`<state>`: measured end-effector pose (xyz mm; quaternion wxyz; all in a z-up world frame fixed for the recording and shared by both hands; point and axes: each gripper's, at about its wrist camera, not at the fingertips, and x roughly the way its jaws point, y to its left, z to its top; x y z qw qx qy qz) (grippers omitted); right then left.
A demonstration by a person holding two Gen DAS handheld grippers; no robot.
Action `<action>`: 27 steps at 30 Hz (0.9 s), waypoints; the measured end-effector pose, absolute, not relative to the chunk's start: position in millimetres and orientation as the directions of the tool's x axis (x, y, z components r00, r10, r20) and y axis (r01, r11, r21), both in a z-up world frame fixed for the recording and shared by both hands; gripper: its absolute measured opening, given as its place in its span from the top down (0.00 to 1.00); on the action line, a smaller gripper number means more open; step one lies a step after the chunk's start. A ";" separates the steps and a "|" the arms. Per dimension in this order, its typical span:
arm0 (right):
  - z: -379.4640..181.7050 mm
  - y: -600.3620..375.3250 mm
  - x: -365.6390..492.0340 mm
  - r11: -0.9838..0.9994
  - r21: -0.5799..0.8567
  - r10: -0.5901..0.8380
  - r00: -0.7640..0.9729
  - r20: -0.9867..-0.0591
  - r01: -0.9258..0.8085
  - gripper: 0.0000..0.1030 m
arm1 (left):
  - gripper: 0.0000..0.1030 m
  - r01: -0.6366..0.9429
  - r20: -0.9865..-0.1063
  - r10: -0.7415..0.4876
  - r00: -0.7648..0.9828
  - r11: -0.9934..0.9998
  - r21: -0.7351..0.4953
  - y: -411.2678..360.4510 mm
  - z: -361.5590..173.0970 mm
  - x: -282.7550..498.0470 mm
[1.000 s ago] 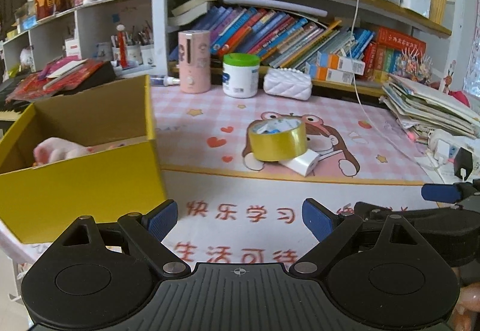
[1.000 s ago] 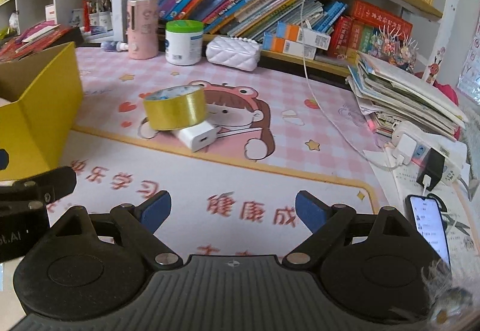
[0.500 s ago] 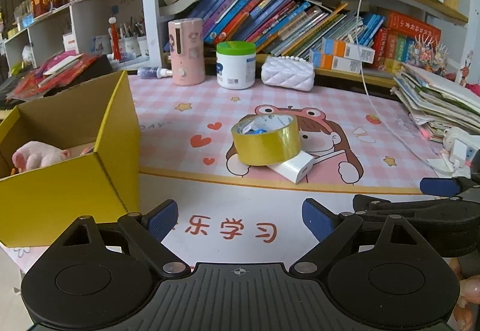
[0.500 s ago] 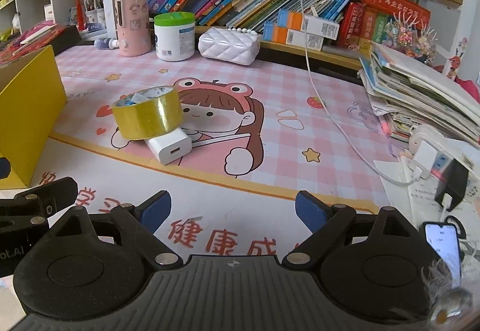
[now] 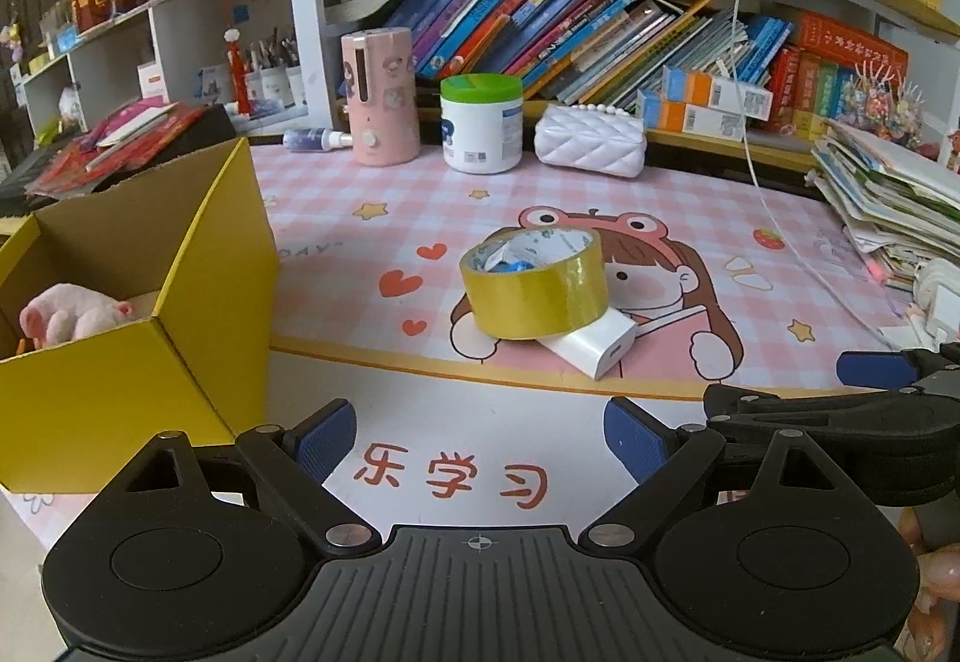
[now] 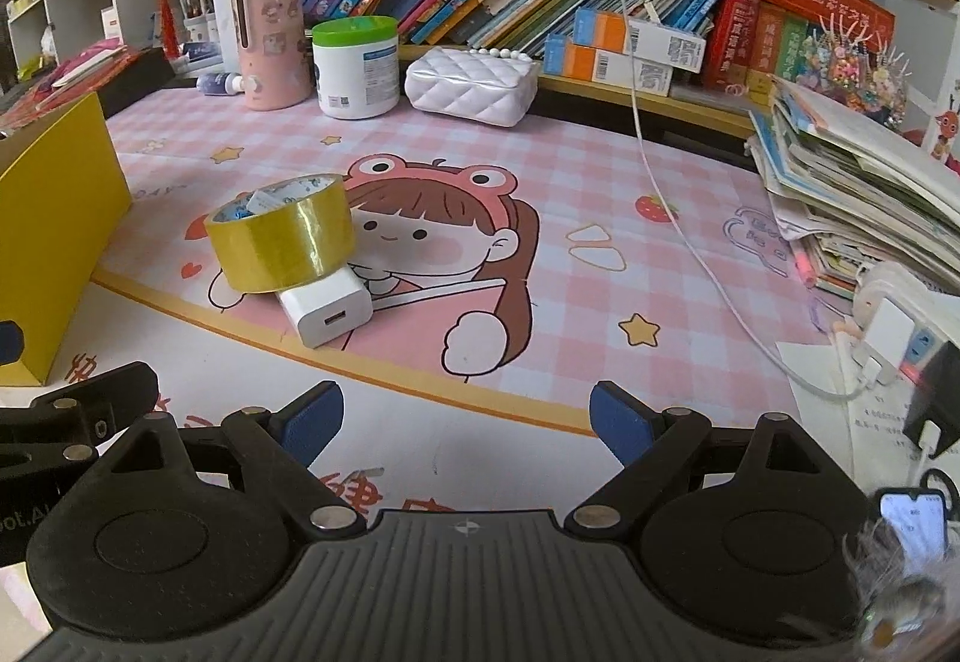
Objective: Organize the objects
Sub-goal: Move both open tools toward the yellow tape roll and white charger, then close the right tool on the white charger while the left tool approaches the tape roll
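A yellow tape roll [image 5: 534,287] [image 6: 282,239] leans on a white charger block [image 5: 594,347] [image 6: 327,311] in the middle of the pink desk mat [image 5: 372,242]. An open yellow cardboard box [image 5: 150,296] [image 6: 54,218] stands at the left with a pink plush toy [image 5: 72,314] inside. My left gripper [image 5: 480,437] is open and empty, short of the tape. My right gripper [image 6: 465,425] is open and empty too, to the right of the charger. In the left wrist view its black arm shows at the right edge.
At the back of the mat stand a pink bottle [image 5: 381,98], a green-lidded white jar [image 5: 480,122] and a white quilted purse [image 5: 591,146] before shelves of books. A paper stack [image 6: 864,200], a white cable [image 6: 690,242], a power strip [image 6: 900,338] and a phone [image 6: 912,524] crowd the right.
Both grippers have come forward over the mat toward the tape roll and charger, which look larger and nearer. The box has slid toward the left edge. Jaws unchanged.
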<state>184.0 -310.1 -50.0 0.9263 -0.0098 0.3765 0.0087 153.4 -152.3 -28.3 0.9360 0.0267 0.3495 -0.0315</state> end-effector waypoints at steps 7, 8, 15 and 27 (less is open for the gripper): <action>-52.6 -309.9 193.0 0.999 -0.008 0.028 0.719 -0.694 -0.046 0.15 | 0.11 0.059 -0.657 -0.028 0.754 0.998 0.025 -153.0 -30.3 159.9; -52.6 -310.2 194.6 0.999 -0.006 0.031 0.721 -0.692 -0.049 0.15 | 0.11 0.058 -0.656 -0.027 0.754 0.998 0.025 -153.2 -30.3 160.7; -52.6 -311.0 203.8 0.998 -0.001 0.045 0.731 -0.680 -0.062 0.16 | 0.12 0.049 -0.652 -0.019 0.758 0.998 0.028 -154.1 -31.4 167.3; -66.4 -299.6 220.6 0.990 0.015 0.108 0.694 -0.712 -0.138 0.20 | 0.11 0.027 -0.617 -0.004 0.787 0.999 0.028 -148.9 -22.3 178.0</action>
